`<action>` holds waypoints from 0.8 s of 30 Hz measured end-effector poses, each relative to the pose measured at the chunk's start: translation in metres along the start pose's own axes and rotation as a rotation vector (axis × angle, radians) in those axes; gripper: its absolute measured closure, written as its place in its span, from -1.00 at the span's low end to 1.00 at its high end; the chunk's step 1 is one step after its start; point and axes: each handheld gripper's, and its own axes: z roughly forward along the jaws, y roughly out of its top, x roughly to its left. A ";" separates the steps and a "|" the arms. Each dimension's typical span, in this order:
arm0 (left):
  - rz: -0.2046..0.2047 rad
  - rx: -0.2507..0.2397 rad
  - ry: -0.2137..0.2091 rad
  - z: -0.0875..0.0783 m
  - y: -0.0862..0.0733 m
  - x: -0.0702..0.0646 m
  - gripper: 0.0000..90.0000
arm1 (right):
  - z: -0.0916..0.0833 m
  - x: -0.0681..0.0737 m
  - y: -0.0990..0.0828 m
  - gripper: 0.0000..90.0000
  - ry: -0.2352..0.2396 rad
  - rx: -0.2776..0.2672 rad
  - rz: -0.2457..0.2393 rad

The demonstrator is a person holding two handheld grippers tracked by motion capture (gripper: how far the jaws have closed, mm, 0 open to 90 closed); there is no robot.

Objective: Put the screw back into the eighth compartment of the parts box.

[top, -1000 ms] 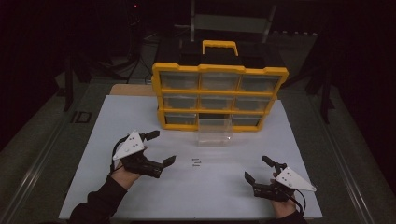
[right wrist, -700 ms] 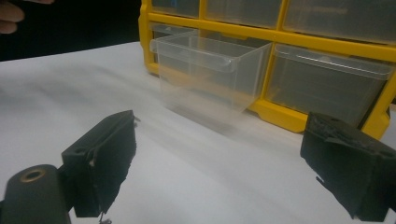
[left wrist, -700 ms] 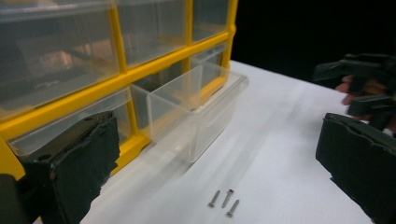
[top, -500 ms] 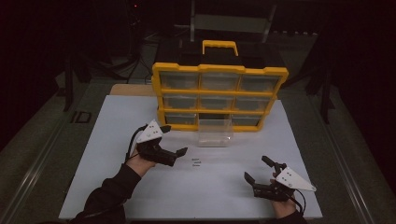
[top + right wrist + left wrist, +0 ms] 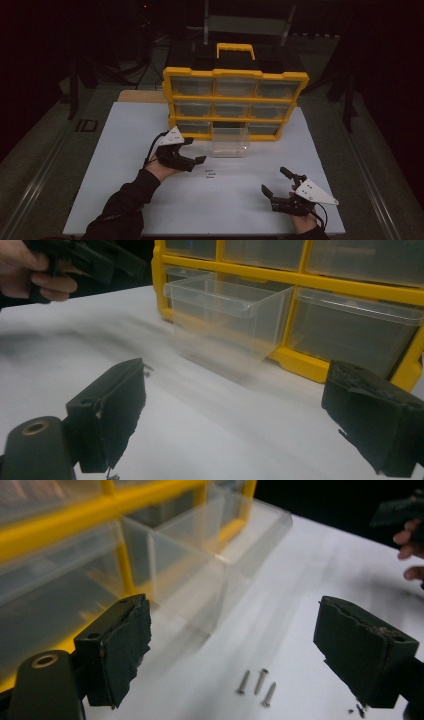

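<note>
Three small screws lie on the white table in front of a clear drawer pulled out of the bottom row of a yellow organizer. My left gripper hovers just left of the screws, open. Its jaws have just been closing a little, with nothing between them. In the left gripper view the screws lie on the table ahead of the jaws, with the drawer beyond. My right gripper rests open near the front right, and in the right gripper view it faces the drawer.
The white table ends close behind my right hand at the front edge. The organizer's yellow handle sticks up at the back. The left hand with its gripper appears far left in the right gripper view.
My left gripper has moved right and down toward the screws and the pulled-out drawer. The right gripper has stayed where it was.
</note>
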 end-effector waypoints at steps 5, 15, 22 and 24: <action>-0.006 0.051 -0.020 0.012 -0.007 0.002 -0.57 | 0.000 0.000 0.000 -0.76 0.000 0.001 0.001; 0.005 0.136 -0.061 0.029 -0.017 -0.001 0.08 | 0.000 0.000 -0.001 -0.76 0.003 0.006 0.001; 0.023 0.205 -0.083 0.042 -0.022 -0.005 0.33 | 0.001 -0.001 -0.001 -0.76 0.007 0.008 0.002; 0.032 0.240 -0.081 0.049 -0.024 -0.006 0.39 | 0.001 -0.001 -0.001 -0.76 0.009 0.009 0.001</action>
